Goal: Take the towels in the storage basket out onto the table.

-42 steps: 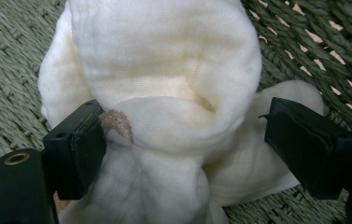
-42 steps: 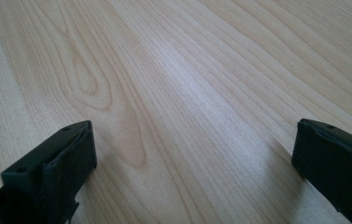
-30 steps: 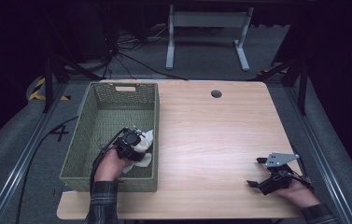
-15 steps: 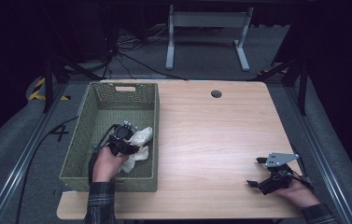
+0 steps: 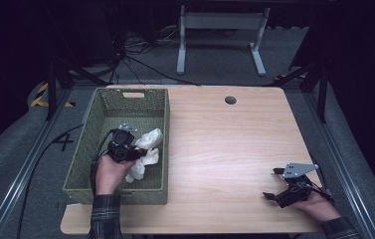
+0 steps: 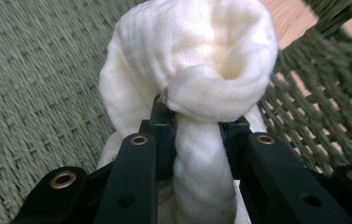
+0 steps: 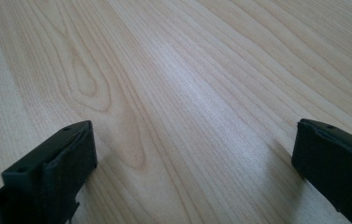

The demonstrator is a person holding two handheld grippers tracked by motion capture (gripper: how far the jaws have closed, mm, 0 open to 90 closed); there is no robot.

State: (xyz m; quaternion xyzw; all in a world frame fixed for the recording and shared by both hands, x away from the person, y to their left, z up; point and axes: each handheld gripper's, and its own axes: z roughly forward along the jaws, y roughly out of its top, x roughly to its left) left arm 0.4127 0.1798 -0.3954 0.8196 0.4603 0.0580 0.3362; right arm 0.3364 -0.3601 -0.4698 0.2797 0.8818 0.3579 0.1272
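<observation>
A crumpled white cloth (image 5: 148, 141) lies in the green woven basket (image 5: 131, 91) on the left of the table. My left gripper (image 5: 136, 151) is inside the basket and shut on the cloth. Its jaws have just closed on a fold of it. In the left gripper view the cloth (image 6: 197, 51) bulges above the left gripper (image 6: 197, 128), whose black jaws pinch a thick roll of fabric. The basket's wall (image 6: 33, 74) lies behind. My right gripper (image 5: 273, 183) rests near the table's front right corner. In the right gripper view the right gripper (image 7: 192, 140) stands open over bare wood.
The light wooden table (image 5: 225, 144) has a round cable hole (image 5: 231, 100) at the back. A metal stand (image 5: 220, 30) and cables sit on the dark floor behind. The basket's walls enclose the left hand closely.
The left gripper's jaws closed on the cloth and the hand rose a little, pulling the cloth up into a bunch. The right gripper has not moved.
</observation>
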